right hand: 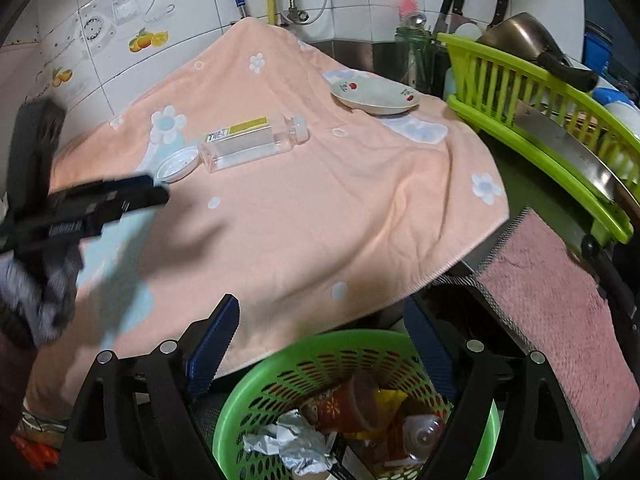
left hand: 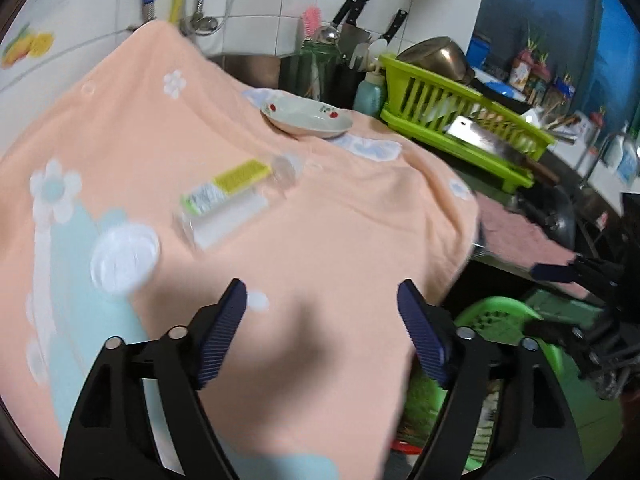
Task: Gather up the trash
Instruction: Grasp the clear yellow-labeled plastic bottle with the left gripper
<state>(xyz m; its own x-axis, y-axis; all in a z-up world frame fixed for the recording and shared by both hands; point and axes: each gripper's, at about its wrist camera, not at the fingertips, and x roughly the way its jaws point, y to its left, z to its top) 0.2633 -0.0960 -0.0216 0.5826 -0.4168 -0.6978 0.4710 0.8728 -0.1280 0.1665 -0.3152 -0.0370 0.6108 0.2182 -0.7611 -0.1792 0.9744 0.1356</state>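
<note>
My left gripper (left hand: 322, 300) is spread wide with nothing in it, over the peach towel (left hand: 320, 216) on the counter. My right gripper (right hand: 320, 316) is also spread and empty, above the green basket (right hand: 280, 364), which holds crumpled foil (right hand: 288, 444), a cup (right hand: 360, 400) and wrappers. A clear bottle (right hand: 252, 142) lies on its side on the towel, its lid (right hand: 178, 165) just beside its base, and a plate (right hand: 376, 98) sits farther back.

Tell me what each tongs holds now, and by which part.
Nothing: the left tongs and the right tongs are both open and empty.
</note>
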